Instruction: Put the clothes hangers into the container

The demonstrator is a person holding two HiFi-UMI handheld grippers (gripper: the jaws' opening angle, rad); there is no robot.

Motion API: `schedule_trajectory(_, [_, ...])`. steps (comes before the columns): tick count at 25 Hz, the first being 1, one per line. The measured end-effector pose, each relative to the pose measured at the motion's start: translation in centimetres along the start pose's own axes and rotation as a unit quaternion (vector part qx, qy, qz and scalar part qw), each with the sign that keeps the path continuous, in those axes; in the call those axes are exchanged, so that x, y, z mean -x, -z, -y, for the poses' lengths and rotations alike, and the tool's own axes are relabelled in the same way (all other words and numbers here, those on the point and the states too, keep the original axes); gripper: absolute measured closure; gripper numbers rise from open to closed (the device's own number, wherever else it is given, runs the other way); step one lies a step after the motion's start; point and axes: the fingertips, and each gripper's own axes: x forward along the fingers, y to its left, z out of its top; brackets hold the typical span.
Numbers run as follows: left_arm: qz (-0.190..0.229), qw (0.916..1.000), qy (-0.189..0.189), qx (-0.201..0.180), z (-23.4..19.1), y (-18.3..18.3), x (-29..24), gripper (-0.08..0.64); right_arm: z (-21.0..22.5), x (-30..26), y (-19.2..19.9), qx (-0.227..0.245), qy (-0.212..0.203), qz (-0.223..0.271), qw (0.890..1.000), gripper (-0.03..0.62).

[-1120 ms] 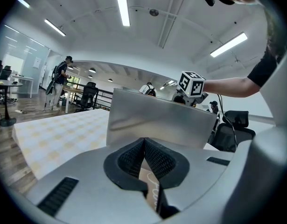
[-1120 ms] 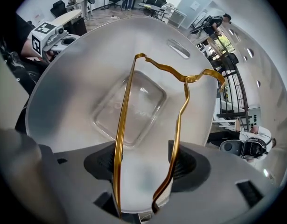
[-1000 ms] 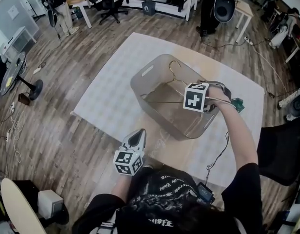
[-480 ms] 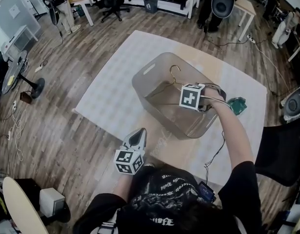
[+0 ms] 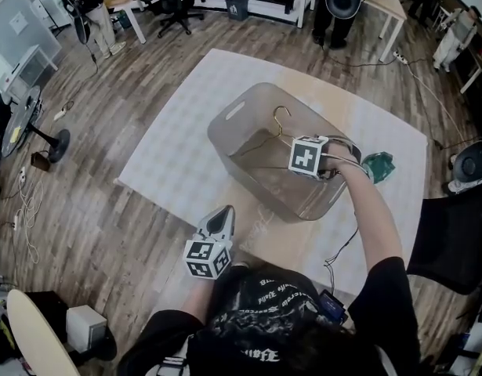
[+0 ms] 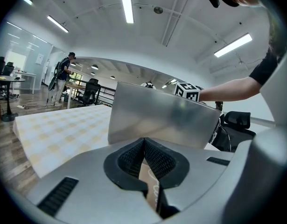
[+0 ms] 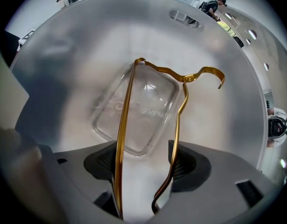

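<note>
Wood-plank floor is spreading all round the table, which is wearing a pale checked cloth and carrying the container, a translucent grey tub. The clothes hanger, thin gold wire, is sitting inside the container, gripped at one shoulder end. Whether its far end is touching the container's floor I cannot tell.

The right tongs are reaching straight down over the container's near-right corner. Their jaws are standing well apart yet pinching the hanger's two wires, one against each pad. The left tongs are waiting outside the container, just off its front wall, jaws meeting at the tips and carrying nothing.

Trouble, I judge, is lying in the release. The hook is sitting high against the container's far wall, so a slanted drop is risking it catching the rim and leaving the hanger propped half out. The wire is also offering the pads little to bite, so it may be twisting free early. Nothing is bracing the container, so a snag could be dragging it across the cloth.

The hanger's long axis is running away from the right tongs, slanting towards the container's left side, with the hook curling towards the far wall.
</note>
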Motion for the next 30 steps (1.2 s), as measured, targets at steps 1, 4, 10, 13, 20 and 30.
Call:
schedule_trajectory(1, [-0.001,1.0000,-0.001,-0.001,-0.1,0.1,0.1,0.540,0.1,-0.2,0.2,0.005,0.006,-0.007,1.000,0.279])
schedule_trajectory(4, [-0.005,1.0000,-0.006,-0.003,-0.4,0.5,0.5,0.540,0.6,-0.6,0.5,0.011,0.029,-0.018,0.999,0.275])
schedule_trajectory(10, [-0.006,0.9999,-0.016,-0.002,-0.9,0.6,1.0,0.540,1.1,-0.8,0.0,-0.035,0.025,-0.001,0.999,0.236])
schedule_trajectory(13, [-0.005,0.9999,-0.014,-0.004,-0.7,0.6,1.4,0.540,0.9,-0.7,-0.1,-0.056,0.019,0.006,0.998,0.201])
schedule_trajectory(20, [0.000,0.9999,-0.010,-0.005,-0.9,0.8,2.3,0.540,1.1,0.9,-0.9,-0.075,0.037,0.042,0.996,0.172])
schedule_trajectory(30, [0.012,0.9996,0.018,-0.017,0.4,-0.2,2.6,0.540,1.6,9.1,-3.6,-0.140,0.079,0.236,0.958,0.175])
